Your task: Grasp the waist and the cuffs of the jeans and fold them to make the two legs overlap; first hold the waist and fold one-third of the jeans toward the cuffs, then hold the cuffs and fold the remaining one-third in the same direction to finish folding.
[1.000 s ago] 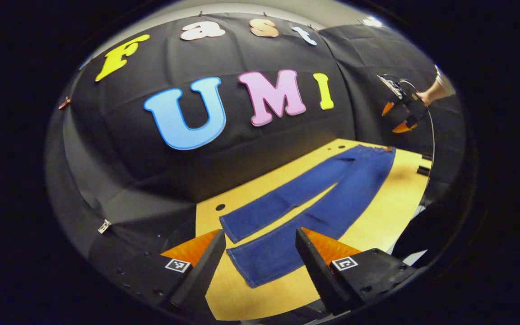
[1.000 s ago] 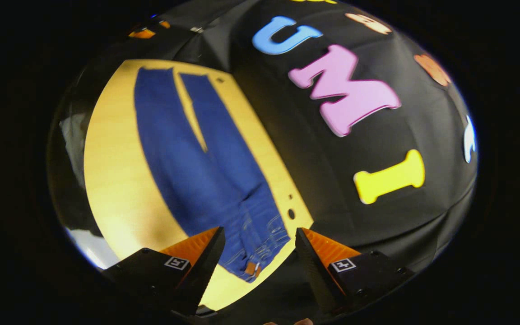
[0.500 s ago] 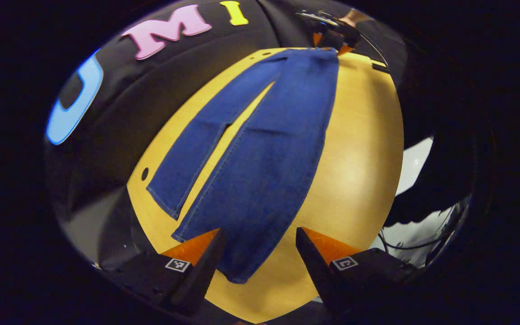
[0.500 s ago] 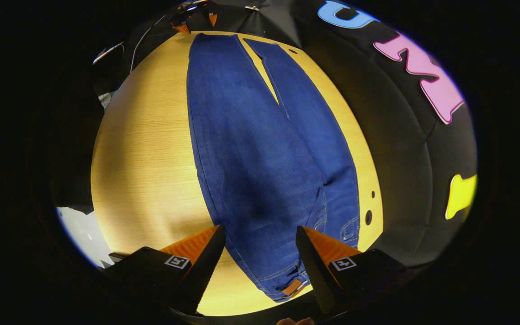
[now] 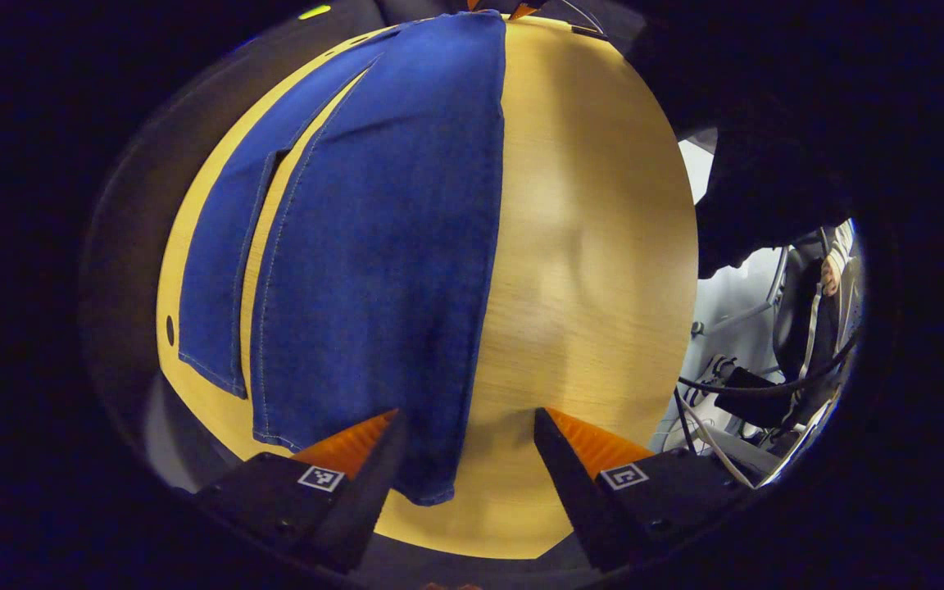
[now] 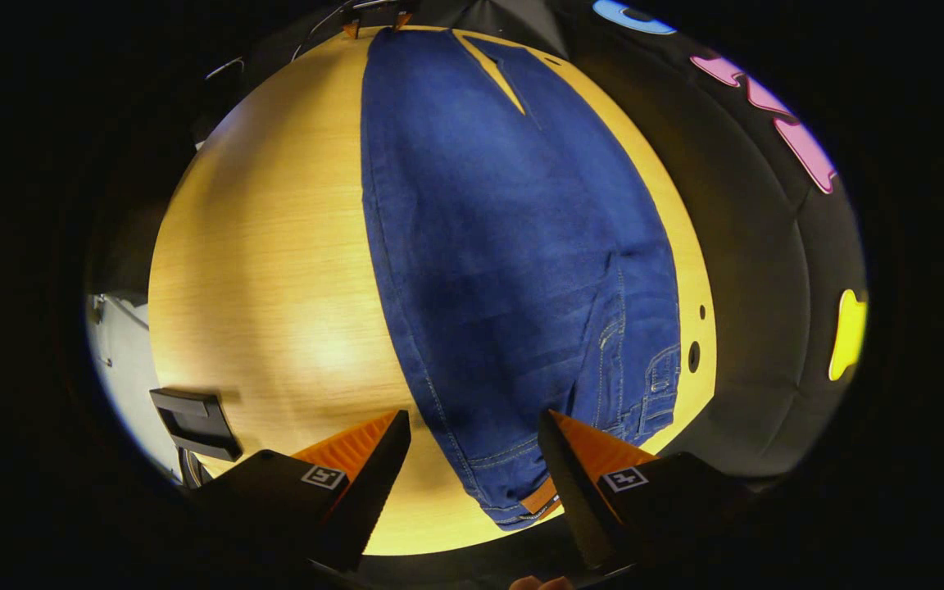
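Blue jeans point(image 5: 374, 246) lie flat along the wooden table point(image 5: 587, 246), legs slightly spread. In the left gripper view my left gripper point(image 5: 465, 459) hovers open just above the near leg's cuff point(image 5: 431, 492), whose corner lies between the fingers. In the right gripper view the jeans point(image 6: 505, 246) run away from me, and my right gripper point(image 6: 472, 459) is open over the waist point(image 6: 521, 500), with the waistband corner and its tan patch between the fingers. Each gripper's far counterpart peeks at the top edge, the left gripper point(image 6: 374, 16) beyond the cuffs.
Bare table surface point(image 6: 275, 270) lies beside the jeans on the open side. Small holes point(image 6: 693, 356) are in the table by the booth wall. Cables and gear point(image 5: 751, 385) hang off the table's edge; a dark bracket point(image 6: 193, 422) sits at the table's edge.
Both grippers have tilted down and come lower toward the table, the left over the cuffs, the right over the waist. The jeans have not moved.
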Available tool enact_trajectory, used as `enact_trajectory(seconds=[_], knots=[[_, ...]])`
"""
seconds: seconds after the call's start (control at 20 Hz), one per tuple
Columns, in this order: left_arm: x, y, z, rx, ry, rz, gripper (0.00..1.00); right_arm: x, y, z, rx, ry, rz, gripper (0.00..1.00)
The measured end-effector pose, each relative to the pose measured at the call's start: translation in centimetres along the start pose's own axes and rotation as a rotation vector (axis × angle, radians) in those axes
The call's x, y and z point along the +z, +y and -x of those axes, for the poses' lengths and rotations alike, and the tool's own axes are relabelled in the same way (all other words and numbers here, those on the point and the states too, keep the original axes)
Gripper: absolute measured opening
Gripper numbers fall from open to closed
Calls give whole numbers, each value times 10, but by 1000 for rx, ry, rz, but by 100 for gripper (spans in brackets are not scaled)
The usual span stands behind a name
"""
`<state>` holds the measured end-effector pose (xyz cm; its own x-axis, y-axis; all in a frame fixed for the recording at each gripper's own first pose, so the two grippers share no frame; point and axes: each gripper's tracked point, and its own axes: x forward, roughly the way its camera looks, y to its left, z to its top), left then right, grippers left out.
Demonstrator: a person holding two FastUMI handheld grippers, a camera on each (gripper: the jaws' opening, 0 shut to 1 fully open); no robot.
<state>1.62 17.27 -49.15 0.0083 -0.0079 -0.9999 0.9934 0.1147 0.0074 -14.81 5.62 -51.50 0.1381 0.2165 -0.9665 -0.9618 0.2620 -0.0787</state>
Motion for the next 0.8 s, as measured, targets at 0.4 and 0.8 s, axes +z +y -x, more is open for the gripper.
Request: enact_trajectory(seconds=[0.4, 0.8], knots=[[18, -13, 8, -71, 1, -77, 99, -14, -1, -9, 41, 82, -69, 96], [27, -11, 5, -132, -25, -49, 97, -20, -9, -20, 156, 173, -437, 94]])
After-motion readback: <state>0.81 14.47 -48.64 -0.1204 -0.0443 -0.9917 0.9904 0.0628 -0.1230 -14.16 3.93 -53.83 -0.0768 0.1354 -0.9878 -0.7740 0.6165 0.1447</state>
